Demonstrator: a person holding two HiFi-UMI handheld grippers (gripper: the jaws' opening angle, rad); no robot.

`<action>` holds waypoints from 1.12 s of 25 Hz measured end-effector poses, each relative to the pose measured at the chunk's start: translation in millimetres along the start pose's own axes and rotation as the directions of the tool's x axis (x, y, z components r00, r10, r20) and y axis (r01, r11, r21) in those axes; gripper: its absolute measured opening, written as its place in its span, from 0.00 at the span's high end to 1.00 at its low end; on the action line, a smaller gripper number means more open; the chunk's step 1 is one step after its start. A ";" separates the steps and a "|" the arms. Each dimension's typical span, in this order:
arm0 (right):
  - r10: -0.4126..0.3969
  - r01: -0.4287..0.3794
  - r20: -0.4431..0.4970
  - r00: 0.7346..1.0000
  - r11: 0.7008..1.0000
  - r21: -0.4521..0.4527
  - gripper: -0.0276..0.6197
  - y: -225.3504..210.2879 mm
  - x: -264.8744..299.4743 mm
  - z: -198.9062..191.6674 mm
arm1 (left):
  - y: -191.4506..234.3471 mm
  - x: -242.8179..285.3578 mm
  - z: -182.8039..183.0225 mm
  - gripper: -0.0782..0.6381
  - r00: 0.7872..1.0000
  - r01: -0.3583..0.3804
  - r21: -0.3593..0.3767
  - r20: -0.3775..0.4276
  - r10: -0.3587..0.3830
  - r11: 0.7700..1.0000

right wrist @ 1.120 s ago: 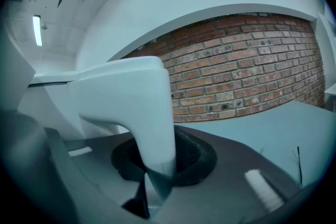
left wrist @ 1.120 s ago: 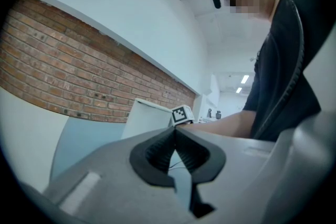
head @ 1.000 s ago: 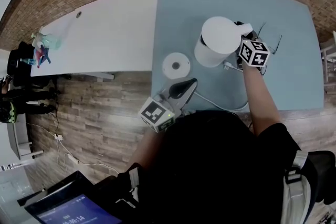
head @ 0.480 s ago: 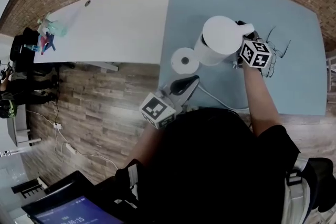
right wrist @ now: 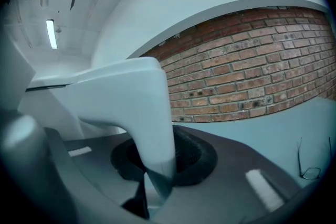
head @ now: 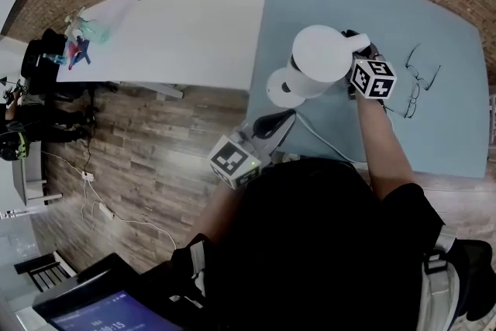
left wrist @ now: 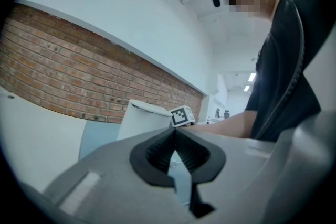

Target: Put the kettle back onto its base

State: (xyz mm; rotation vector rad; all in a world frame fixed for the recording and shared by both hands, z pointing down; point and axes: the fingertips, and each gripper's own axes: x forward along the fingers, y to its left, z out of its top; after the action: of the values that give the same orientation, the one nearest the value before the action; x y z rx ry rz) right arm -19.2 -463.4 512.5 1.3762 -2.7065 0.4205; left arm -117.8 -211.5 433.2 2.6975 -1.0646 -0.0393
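Observation:
The white kettle (head: 318, 62) hangs by its handle (right wrist: 149, 128) in my right gripper (head: 356, 52), whose jaws are shut on that handle (head: 361, 43). In the head view the kettle's body covers the right part of the round white base (head: 280, 87) on the blue table (head: 434, 27). Whether the kettle touches the base I cannot tell. My left gripper (head: 273, 124) is shut and empty, near the table's front edge, just in front of the base. In the left gripper view its pads (left wrist: 164, 150) meet, with the kettle (left wrist: 142, 118) beyond them.
The base's white cable (head: 325, 147) runs along the front of the blue table. A pair of glasses (head: 422, 81) lies to the right of the kettle. A white table (head: 170, 35) adjoins on the left, with small items (head: 77, 43) at its far end.
The right gripper has carried the kettle leftward: a gap lay between kettle and base, and now the kettle overlaps the base. The left gripper has kept close to the front edge.

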 end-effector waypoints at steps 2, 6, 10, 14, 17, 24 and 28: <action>0.011 -0.011 -0.003 1.000 1.000 0.001 0.85 7.6 4.1 -1.7 | 1.9 -4.2 1.9 0.88 1.000 -0.005 0.006 0.005 0.005 1.000; 0.034 -0.034 -0.014 0.999 0.999 0.005 0.85 23.4 10.6 -8.4 | 6.5 -13.3 1.3 0.88 1.000 -0.021 0.006 0.002 0.021 1.000; 0.057 -0.057 -0.029 0.998 0.998 0.000 0.85 38.7 17.2 -17.4 | 8.7 -20.4 2.9 0.88 1.000 -0.026 0.015 0.010 0.026 1.000; 0.072 -0.072 -0.040 0.997 0.997 -0.003 0.85 51.0 21.0 -24.3 | 11.0 -28.1 4.9 0.88 0.999 -0.034 0.024 0.012 0.033 0.999; 0.084 -0.084 -0.046 0.995 0.996 -0.003 0.85 58.3 23.3 -28.1 | 12.1 -34.0 4.9 0.88 0.999 -0.040 0.011 0.000 0.040 0.999; 0.081 -0.081 -0.062 0.995 0.997 -0.002 0.84 63.6 24.6 -40.6 | 17.2 -43.3 -0.2 0.88 0.999 -0.047 0.021 0.004 0.047 0.999; 0.078 -0.078 -0.068 0.995 0.997 -0.004 0.84 64.4 24.3 -44.0 | 18.2 -44.0 -2.0 0.88 0.999 -0.041 0.015 -0.007 0.041 0.999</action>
State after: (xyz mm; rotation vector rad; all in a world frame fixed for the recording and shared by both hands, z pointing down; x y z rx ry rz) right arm -87.7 -434.1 546.0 1.2340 -2.7107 0.4550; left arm -162.0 -194.1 436.6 2.6863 -1.1216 -0.0141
